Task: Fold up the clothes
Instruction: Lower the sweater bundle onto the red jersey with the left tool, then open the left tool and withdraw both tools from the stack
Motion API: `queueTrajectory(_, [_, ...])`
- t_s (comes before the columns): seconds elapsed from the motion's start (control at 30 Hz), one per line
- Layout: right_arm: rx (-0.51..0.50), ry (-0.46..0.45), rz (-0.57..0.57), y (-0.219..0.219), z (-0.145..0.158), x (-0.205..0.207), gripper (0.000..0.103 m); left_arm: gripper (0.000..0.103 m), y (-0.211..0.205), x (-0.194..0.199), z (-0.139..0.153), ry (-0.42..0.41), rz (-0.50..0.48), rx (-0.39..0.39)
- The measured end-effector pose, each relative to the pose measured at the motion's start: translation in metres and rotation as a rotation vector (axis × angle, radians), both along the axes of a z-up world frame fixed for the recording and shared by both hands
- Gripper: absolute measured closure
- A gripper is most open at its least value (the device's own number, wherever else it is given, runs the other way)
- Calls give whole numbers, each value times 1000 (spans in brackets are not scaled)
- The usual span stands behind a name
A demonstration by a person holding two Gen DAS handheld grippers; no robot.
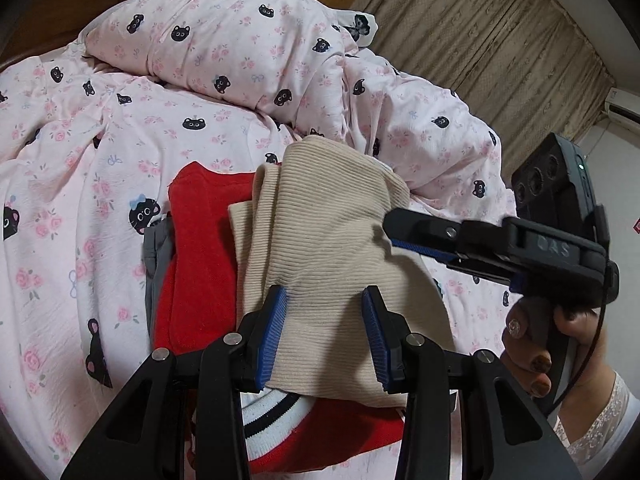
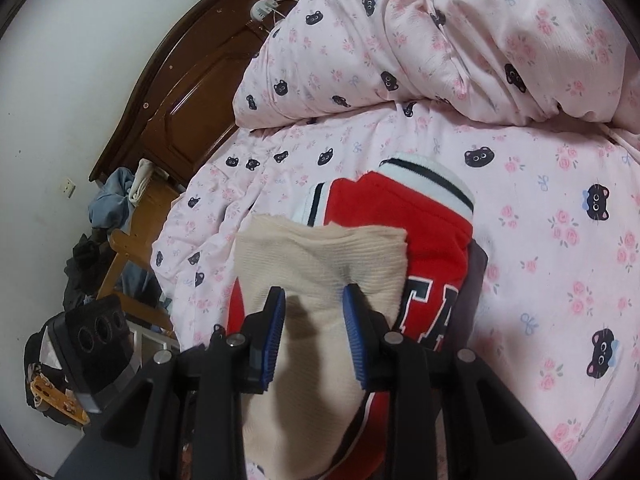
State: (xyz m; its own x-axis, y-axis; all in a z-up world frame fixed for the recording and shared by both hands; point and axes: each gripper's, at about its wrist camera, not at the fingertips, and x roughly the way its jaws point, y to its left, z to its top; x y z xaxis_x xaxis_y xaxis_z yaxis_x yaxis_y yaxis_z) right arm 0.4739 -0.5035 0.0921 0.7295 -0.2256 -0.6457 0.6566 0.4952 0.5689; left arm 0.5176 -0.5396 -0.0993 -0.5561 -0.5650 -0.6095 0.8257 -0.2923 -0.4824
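We read little writing here: the red garment [image 2: 432, 240] carries large white block letters edged in black, of which only "TA" shows past the cloth lying over it, and the body of the right gripper [image 1: 396, 229], seen from the left wrist, bears raised letters that look like "OAS", though we cannot be sure of them. The beige ribbed garment [image 1: 332, 240] lies folded on top of the red one, which in turn lies over a grey garment [image 1: 154, 252] whose edge peeps out at the side; the whole pile rests on the pink sheet [image 1: 80, 200] printed with roses, bows and black cat faces. Our left gripper [image 1: 325, 330] stands over the near part of the beige cloth with its jaws partly apart, the blue pads either side of the fabric and not pinching it. In the right wrist view the right gripper [image 2: 314, 330] does the same: jaws parted over the beige cloth, nothing caught between them. A hand [image 1: 536, 344] with painted nails grips the right handle, a lace sleeve [image 1: 600, 416] behind it. The red garment's white cuff with black stripes [image 2: 428, 182] points toward a bunched quilt [image 2: 460, 40] of the same cat print, which hides the far side of the bed. Beyond it stand a dark wooden headboard [image 2: 188, 92], a wooden chair heaped with clothes [image 2: 116, 208], brownish curtains [image 1: 480, 32] and an air conditioner [image 1: 624, 106] on the wall.
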Motion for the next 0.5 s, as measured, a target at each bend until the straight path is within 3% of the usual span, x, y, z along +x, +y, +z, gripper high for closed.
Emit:
queueTrajectory(0.23, [-107, 38, 47, 38, 30, -6, 40, 68, 22, 3, 27, -29, 0, -78])
queueTrajectory(0.4, [-189, 92, 60, 75, 49, -14, 39, 68, 49, 6, 51, -71, 7, -125])
queueTrajectory(0.5, [-238, 116, 46, 100, 60, -22, 38, 59, 68, 10, 62, -98, 31, -147])
